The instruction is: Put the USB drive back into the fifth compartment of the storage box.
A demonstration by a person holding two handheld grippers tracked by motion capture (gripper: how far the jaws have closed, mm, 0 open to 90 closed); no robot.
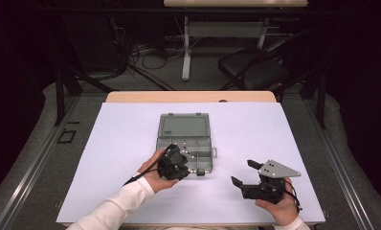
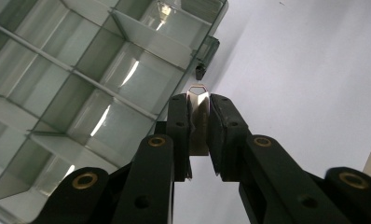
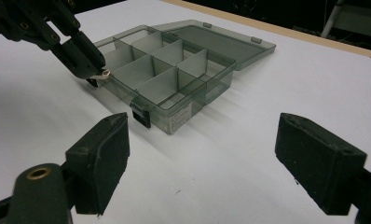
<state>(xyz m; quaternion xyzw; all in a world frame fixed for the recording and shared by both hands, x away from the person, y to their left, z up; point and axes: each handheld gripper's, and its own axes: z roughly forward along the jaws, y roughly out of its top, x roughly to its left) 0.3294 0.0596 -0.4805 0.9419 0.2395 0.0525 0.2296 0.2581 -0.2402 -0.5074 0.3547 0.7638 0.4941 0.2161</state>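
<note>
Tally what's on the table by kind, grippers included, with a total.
Compartment box, lid open: 1
Small metal piece clamped in the left gripper: 1
Grippers, the left one and the right gripper: 2
Total: 4

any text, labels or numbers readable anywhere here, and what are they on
No text can be read.
Pale label on the front wall of the organizer box, right gripper view: print too small and blurred to read.
Metal piece clamped in the left gripper: no marking visible.
Right gripper, jaws apart: no lettering visible.
</note>
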